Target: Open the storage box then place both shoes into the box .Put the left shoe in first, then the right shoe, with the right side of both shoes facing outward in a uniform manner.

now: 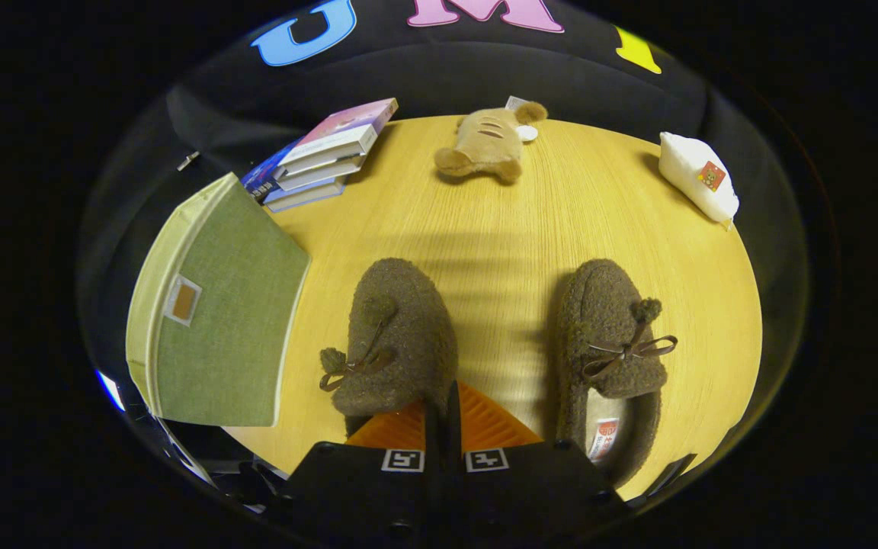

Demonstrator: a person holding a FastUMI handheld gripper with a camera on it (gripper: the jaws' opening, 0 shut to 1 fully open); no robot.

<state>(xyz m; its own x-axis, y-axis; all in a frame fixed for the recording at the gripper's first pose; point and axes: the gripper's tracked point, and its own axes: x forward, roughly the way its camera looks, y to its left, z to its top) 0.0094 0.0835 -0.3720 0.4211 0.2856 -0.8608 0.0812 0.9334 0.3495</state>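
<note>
Two brown fuzzy slippers with bows lie on the round wooden table [530, 221], toes pointing away from me. One slipper [397, 343] sits just ahead of my fingers, and they cover its heel end. The other slipper [614, 358] lies to the right, its insole and label showing. Left of the slippers stands the storage box [218, 328], made of green fabric with cream edges and a tan patch, its lid down. My gripper [443, 415] hovers over the near slipper's heel. Its fingers are pressed together, and I see nothing held between them.
A stack of books [325, 152] lies beyond the box at the table's far left. A tan plush toy [488, 141] rests at the far edge, and a white pouch [698, 179] at the far right. Bare wood lies between the slippers and beyond them.
</note>
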